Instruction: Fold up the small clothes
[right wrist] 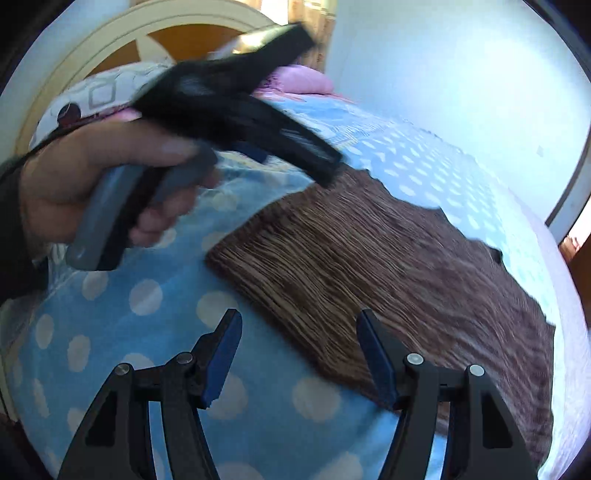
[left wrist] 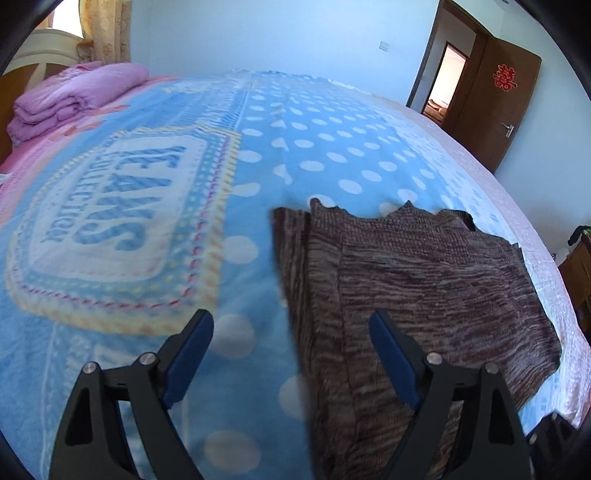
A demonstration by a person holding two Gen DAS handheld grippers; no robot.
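Observation:
A brown striped knit garment (left wrist: 413, 288) lies flat on the blue polka-dot blanket (left wrist: 325, 147), partly folded with a layer doubled along its left side. My left gripper (left wrist: 291, 325) is open and empty, hovering above the garment's left edge. In the right wrist view the same garment (right wrist: 369, 266) spreads to the right. My right gripper (right wrist: 299, 325) is open and empty above its near corner. The left gripper's body (right wrist: 236, 110), held by a hand (right wrist: 92, 177), is blurred above the garment's far left end.
A folded pink quilt (left wrist: 74, 96) lies at the head of the bed. A patterned pillow (right wrist: 99, 92) rests by the headboard (right wrist: 155, 22). A brown door (left wrist: 498, 103) stands open at the far right. The bed's right edge (left wrist: 554, 280) runs close to the garment.

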